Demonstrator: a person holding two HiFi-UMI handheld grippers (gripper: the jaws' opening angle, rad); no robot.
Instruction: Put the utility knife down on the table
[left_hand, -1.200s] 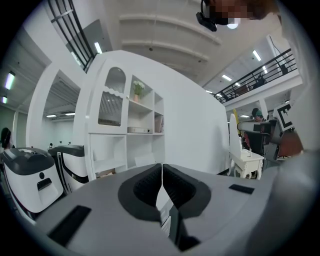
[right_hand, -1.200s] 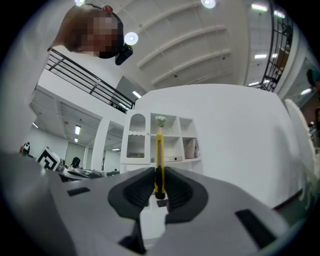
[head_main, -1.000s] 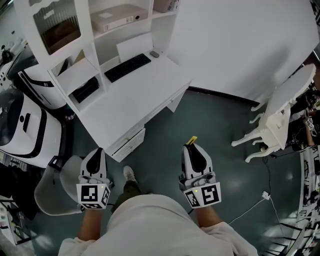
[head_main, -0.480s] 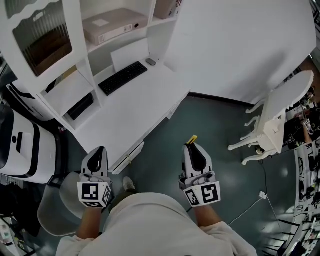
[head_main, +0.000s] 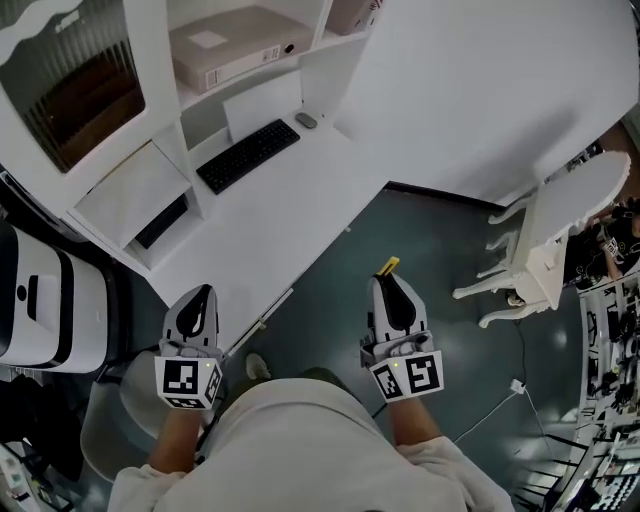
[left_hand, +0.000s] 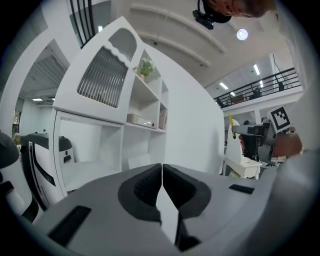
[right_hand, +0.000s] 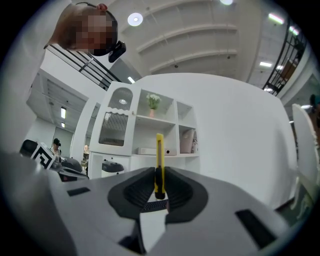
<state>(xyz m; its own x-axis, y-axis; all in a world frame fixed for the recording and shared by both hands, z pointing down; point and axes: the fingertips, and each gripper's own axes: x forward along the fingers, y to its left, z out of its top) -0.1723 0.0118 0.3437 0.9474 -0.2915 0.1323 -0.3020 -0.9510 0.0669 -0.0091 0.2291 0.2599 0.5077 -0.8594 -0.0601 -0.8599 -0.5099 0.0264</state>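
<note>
The right gripper pinches the yellow utility knife by its lower end, and the rest of the knife sticks out past the fingertips, above the floor and clear of the white desk. The left gripper has its pads pressed together on nothing. Ahead of both fingertips a keyboard lies on the desk. A flat box lies in the open shelf compartment above the keyboard.

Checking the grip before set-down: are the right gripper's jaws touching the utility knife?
Touching. The right gripper view shows the right gripper clamped on both sides of the upright yellow utility knife.
</note>
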